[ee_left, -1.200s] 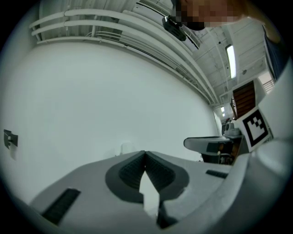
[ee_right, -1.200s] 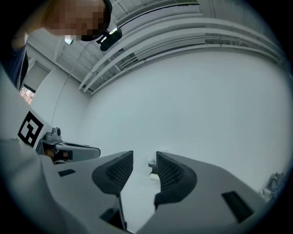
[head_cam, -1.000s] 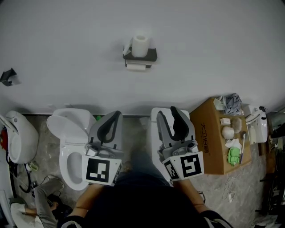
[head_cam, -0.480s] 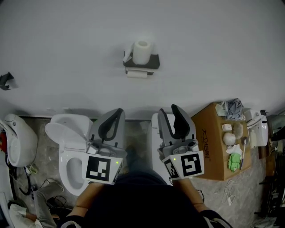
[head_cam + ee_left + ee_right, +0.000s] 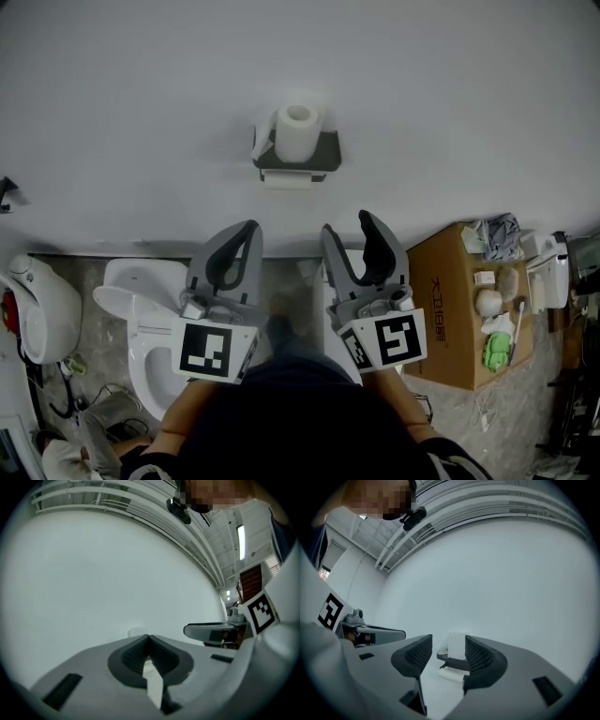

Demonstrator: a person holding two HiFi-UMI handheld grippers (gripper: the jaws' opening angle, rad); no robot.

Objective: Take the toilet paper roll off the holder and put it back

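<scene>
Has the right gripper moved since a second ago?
Yes: the right gripper has come closer to the wall holder, the gap visibly smaller. Its jaws have just been opening, with nothing between them.

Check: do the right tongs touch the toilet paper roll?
Apart. The head view shows bare wall between the right tongs and the toilet paper roll. Its jaws have just been opening, nothing between them.

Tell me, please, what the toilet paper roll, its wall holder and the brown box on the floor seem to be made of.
Roll: soft white paper, matte, wound round a hollow middle.
Holder: a dark grey shelf with a smooth, even surface. It could be painted metal or plastic; the look leaves that open.
Box: most likely cardboard, given its dull brown sides, flat faces and the print on one side.
</scene>
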